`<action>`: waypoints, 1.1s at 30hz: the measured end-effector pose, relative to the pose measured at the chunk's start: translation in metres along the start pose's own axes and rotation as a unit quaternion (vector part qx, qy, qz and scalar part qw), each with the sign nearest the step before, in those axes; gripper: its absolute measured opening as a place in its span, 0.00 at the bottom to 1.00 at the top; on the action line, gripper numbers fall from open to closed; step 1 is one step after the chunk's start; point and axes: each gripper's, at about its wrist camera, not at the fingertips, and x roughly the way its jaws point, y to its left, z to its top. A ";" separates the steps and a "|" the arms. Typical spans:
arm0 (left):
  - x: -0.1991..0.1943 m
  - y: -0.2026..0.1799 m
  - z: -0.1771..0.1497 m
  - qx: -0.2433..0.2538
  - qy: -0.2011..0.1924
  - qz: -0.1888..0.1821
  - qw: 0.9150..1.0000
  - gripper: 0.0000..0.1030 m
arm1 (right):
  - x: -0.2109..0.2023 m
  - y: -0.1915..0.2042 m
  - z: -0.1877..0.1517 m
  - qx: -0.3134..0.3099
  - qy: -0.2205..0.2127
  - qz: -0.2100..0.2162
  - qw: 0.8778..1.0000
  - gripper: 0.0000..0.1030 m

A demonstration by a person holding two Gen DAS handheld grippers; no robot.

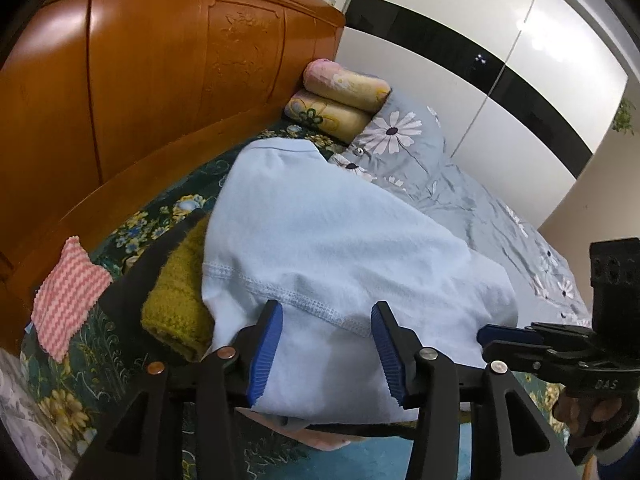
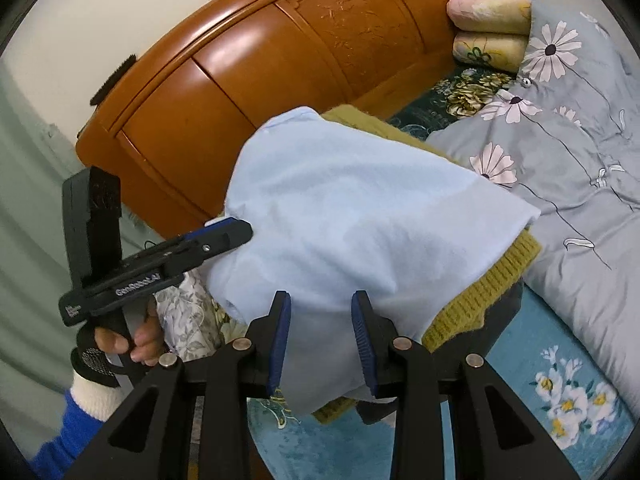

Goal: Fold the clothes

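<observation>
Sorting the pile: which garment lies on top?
The light blue shirt; it covers the mustard knit sweater, whose edges poke out beneath it.

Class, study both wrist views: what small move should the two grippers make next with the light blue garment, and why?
Probably close both. The left gripper and right gripper each stand open around the near edge of the light blue garment, which lies over a mustard knit, ungripped.

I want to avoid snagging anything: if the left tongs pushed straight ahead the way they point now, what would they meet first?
The light blue garment: its hem already lies between the open fingers of the left tongs. Further along that line would likely come the floral pillow, though depth is unclear.
</observation>
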 end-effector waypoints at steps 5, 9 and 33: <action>-0.025 -0.011 -0.003 0.005 -0.029 0.002 1.000 0.53 | -0.030 0.017 -0.004 -0.020 -0.025 0.003 0.999 0.32; -0.049 -0.021 -0.016 0.007 -0.058 -0.001 0.998 0.61 | -0.050 0.018 -0.017 -0.019 -0.042 0.009 0.999 0.32; 0.000 -0.034 -0.134 0.009 -0.005 0.058 0.998 1.00 | 0.007 0.022 -0.113 -0.082 0.035 -0.123 0.988 0.91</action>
